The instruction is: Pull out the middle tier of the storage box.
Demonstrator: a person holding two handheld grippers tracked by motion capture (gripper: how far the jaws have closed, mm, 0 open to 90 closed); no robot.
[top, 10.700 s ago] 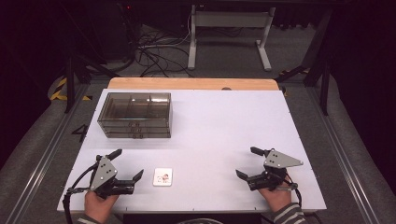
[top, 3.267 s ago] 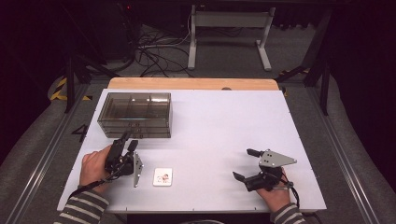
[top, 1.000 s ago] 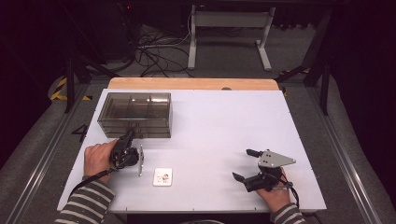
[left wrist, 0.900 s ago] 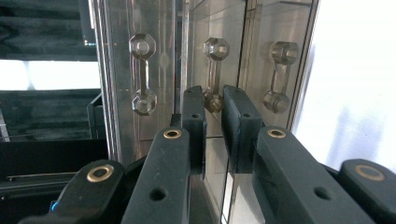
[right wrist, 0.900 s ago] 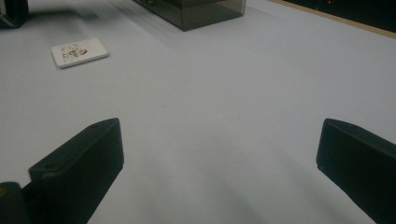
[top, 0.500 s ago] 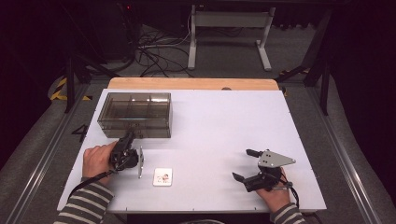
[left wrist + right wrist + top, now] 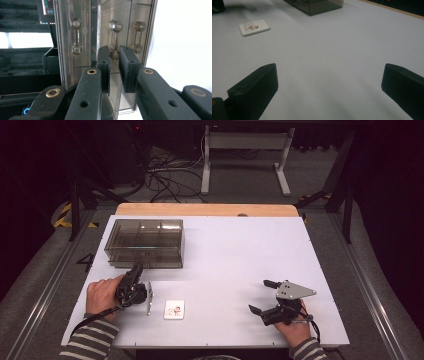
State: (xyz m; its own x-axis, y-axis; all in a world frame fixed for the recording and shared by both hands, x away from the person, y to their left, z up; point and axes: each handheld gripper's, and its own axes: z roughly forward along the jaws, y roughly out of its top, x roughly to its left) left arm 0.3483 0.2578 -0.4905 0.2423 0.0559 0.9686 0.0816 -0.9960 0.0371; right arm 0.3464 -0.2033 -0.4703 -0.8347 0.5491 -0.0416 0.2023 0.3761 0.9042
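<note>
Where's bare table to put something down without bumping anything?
Widest free patch: the white table right of the smoked clear plastic drawer box, back to the wooden edge. Also free between the small white picture card and the right gripper. Crowded: the left gripper at the box front.

This looks like a lab or test bench: a white-topped table (image 7: 235,260) on a wooden base stands on grey carpet in a dark room, with tangled cables (image 7: 165,175), a metal desk frame (image 7: 245,150) and hazard tape (image 7: 65,215) behind.
</note>
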